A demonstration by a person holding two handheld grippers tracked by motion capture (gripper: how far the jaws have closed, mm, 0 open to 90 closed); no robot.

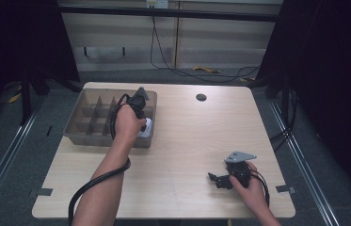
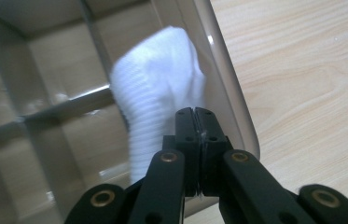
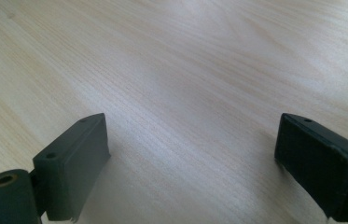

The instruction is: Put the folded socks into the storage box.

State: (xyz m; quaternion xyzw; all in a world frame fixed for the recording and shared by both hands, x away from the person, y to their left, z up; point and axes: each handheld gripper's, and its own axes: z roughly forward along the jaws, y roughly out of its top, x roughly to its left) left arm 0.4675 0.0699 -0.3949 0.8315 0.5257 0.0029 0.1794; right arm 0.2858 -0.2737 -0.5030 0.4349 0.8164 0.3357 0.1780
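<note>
A white ribbed cloth (image 2: 157,88) lies in the near right compartment of a grey divided tray (image 2: 227,79), against its wall. My left gripper (image 2: 194,112) points down into that compartment, its jaws shut tight together with their tips at the cloth's edge; I see no cloth between the pads. From the high view, the left gripper (image 1: 141,117) hangs over the tray's (image 1: 76,108) near right corner, where the cloth (image 1: 147,128) shows as a white patch. My right gripper (image 3: 190,154) is held low over bare wood, jaws wide open and empty; it is also near the table's front right (image 1: 218,180).
The tray stands at the table's back left and has several small compartments. A round cable hole (image 1: 201,97) is at the back of the wooden table (image 1: 182,136). Thick cables trail from both grippers toward the front edge.
</note>
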